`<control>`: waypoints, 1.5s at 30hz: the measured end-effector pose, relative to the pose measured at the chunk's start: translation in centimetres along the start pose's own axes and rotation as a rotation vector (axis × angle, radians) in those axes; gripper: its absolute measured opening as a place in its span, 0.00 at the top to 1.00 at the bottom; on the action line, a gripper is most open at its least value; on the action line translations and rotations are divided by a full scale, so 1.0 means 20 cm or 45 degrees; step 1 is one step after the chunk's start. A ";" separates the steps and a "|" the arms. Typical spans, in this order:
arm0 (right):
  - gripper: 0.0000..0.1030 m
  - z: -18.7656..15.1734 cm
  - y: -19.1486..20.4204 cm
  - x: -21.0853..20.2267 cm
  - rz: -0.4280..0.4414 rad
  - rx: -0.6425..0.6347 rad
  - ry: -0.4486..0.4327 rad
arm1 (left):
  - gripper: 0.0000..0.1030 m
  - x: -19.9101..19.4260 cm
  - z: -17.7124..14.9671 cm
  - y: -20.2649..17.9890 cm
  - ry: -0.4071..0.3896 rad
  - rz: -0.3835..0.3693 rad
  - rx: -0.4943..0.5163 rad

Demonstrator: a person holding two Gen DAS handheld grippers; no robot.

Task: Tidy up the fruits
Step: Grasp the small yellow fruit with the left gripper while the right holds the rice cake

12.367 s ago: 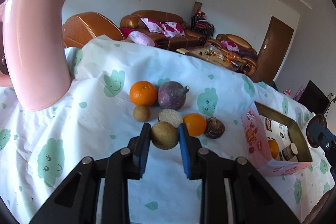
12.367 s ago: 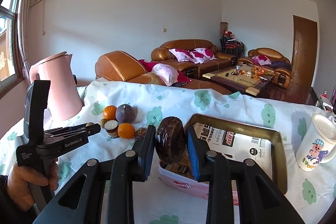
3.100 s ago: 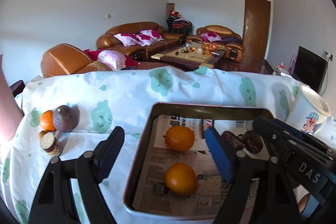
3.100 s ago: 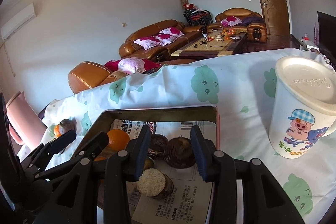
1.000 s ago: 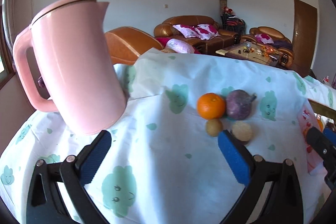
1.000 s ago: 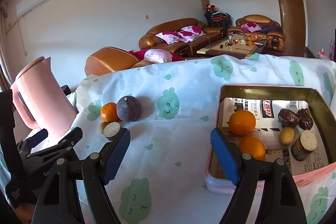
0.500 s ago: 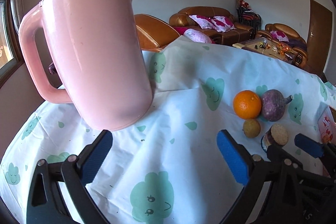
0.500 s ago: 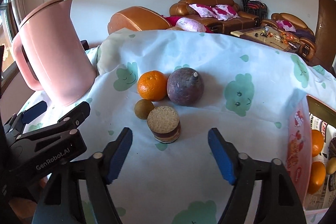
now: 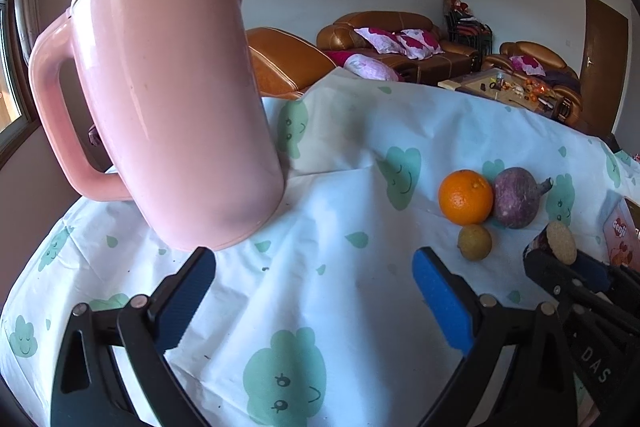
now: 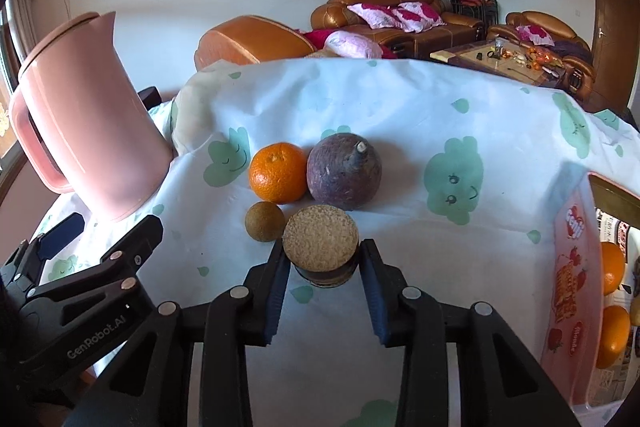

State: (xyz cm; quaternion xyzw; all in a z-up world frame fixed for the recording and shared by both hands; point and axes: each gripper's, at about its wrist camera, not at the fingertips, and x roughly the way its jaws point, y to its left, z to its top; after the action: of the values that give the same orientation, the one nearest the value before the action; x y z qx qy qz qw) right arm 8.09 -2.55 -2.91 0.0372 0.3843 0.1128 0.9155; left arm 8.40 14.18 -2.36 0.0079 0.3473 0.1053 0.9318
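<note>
On the cloud-print cloth lie an orange, a purple round fruit, a small brown fruit and a cut-faced brown fruit. My right gripper has its blue pads on both sides of the cut-faced fruit, close to its flanks; contact is unclear. The same fruits show in the left wrist view: orange, purple fruit, small brown fruit, cut-faced fruit. My left gripper is wide open and empty, left of the fruits.
A tall pink jug stands close on the left; it also shows in the right wrist view. The pink box at the right edge holds oranges. A sofa and a coffee table lie beyond the table.
My right gripper has moved forward and narrowed around the cut-faced fruit. My left gripper has drifted a little closer to the jug and stays wide open.
</note>
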 end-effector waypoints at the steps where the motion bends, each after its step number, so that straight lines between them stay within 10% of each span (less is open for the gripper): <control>1: 0.64 -0.01 -0.01 -0.04 -0.007 -0.002 -0.033 | 0.02 0.00 0.00 -0.01 -0.005 -0.008 0.007; 9: 0.64 -0.11 -0.04 -0.30 -0.142 -0.116 -0.233 | 0.02 -0.06 -0.01 -0.06 -0.017 -0.171 0.032; 19: 0.64 -0.17 -0.13 -0.39 -0.117 -0.119 -0.230 | 0.17 0.00 -0.01 -0.24 0.088 -0.359 0.068; 33: 0.64 -0.17 -0.18 -0.37 -0.083 -0.053 -0.198 | 0.73 0.20 0.09 -0.38 0.241 -0.468 0.033; 45: 0.63 -0.18 -0.14 -0.41 -0.104 -0.102 -0.248 | 0.73 -0.04 0.06 -0.33 -0.046 -0.271 0.041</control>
State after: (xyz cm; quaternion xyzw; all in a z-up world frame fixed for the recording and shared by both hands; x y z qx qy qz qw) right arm 0.47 -7.21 -0.25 -0.0042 0.2898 0.0867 0.9531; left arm 9.84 7.61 -1.53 -0.0121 0.3312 -0.0002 0.9435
